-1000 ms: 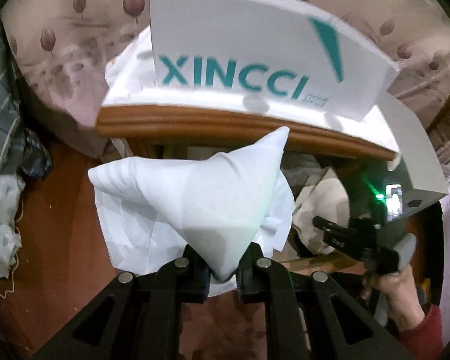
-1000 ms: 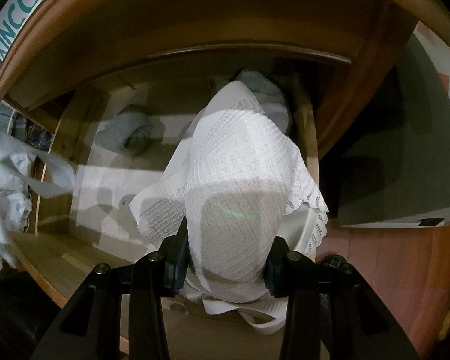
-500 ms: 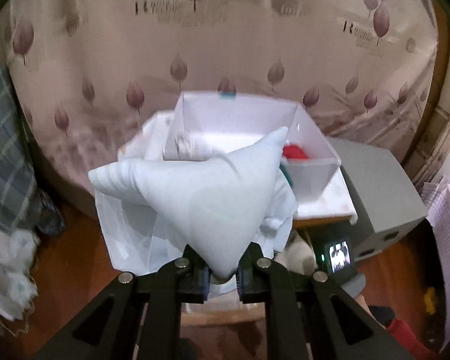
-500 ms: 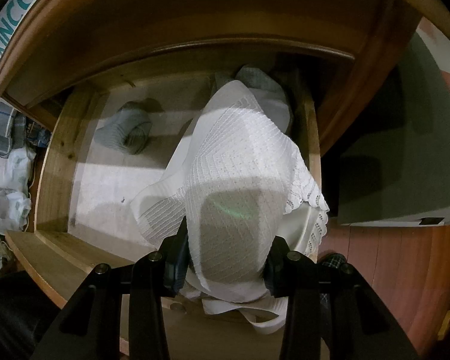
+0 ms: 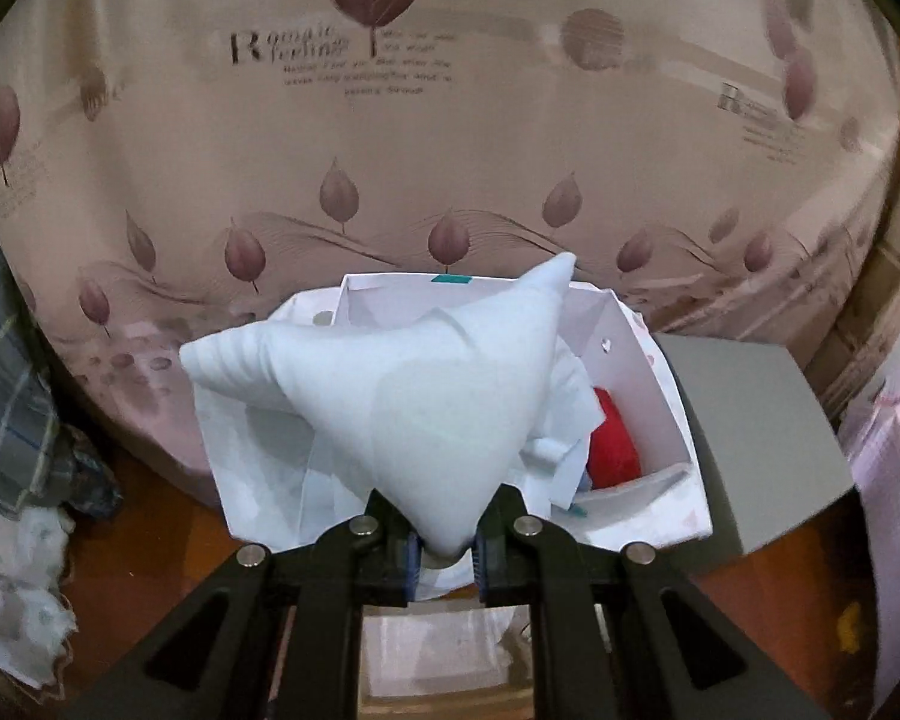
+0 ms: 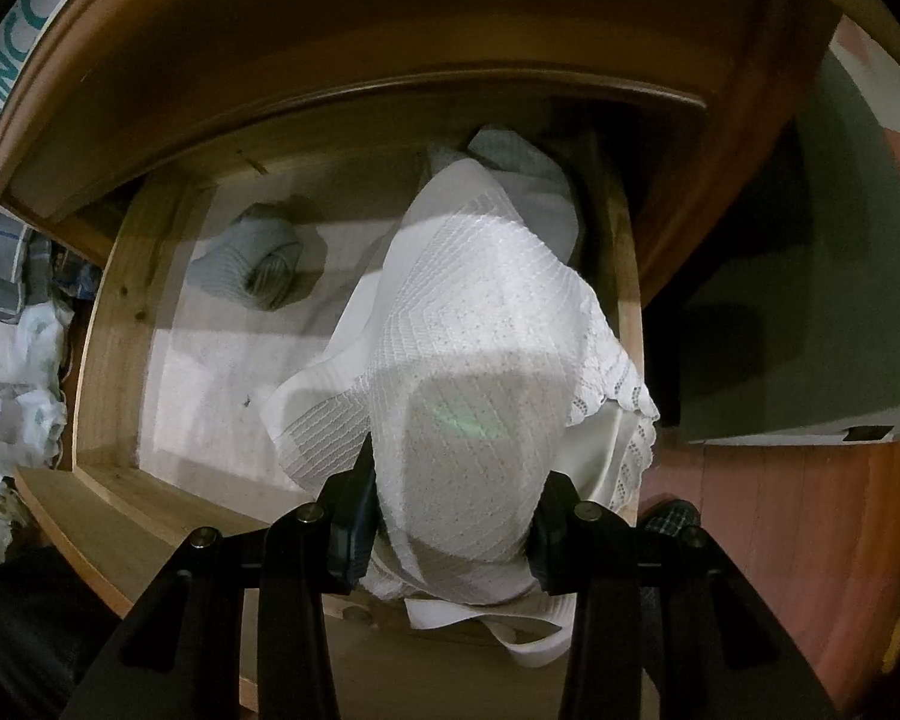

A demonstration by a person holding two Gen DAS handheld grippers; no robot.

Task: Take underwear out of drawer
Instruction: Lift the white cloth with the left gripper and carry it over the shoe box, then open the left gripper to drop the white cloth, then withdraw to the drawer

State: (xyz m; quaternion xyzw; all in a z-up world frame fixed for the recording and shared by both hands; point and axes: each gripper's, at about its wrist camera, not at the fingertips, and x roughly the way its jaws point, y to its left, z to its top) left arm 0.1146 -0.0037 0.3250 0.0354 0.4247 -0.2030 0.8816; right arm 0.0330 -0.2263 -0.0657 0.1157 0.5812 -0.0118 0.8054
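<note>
Underwear point(image 5: 408, 414), smooth and white, is being pinched at its bunched fold by the clenched left gripper point(image 5: 444, 546). Textured underwear point(image 6: 480, 360), limp and light, is being gripped by the right gripper point(image 6: 450, 531) over the drawer point(image 6: 111, 324), its lace edge trailing toward 3 o'clock.

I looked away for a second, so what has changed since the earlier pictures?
The left gripper rose with its plain white garment, from facing the white box's front to looking down into it. The right gripper stayed still, shut on the textured white underwear over the drawer.
</note>
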